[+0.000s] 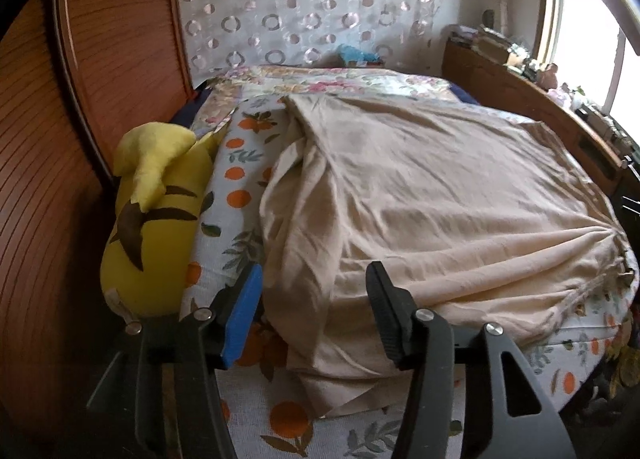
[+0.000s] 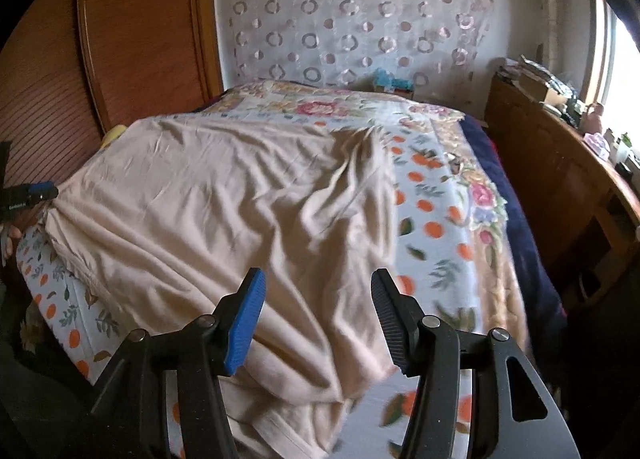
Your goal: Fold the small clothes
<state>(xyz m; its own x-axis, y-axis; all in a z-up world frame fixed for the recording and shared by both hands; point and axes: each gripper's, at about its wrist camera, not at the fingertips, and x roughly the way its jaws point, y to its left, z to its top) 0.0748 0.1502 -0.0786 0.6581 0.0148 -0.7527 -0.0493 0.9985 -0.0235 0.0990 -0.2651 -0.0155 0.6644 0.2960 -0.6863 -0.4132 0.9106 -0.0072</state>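
A large beige cloth [image 1: 420, 195] lies spread and wrinkled over the bed; it also shows in the right wrist view [image 2: 224, 199]. My left gripper [image 1: 314, 291] is open, hovering just above the cloth's near left fold, holding nothing. My right gripper [image 2: 318, 295] is open above the cloth's near right corner, holding nothing. The left gripper also shows at the far left edge of the right wrist view [image 2: 38, 193], next to a gathered cloth corner; its jaws are unclear there.
The bed has an orange-print sheet [image 1: 240, 163] and a floral quilt [image 2: 320, 107]. A yellow plush toy [image 1: 156, 215] lies along the bed's left side by the wooden wardrobe [image 1: 60, 139]. A wooden desk [image 2: 560, 163] with clutter stands right, under a window.
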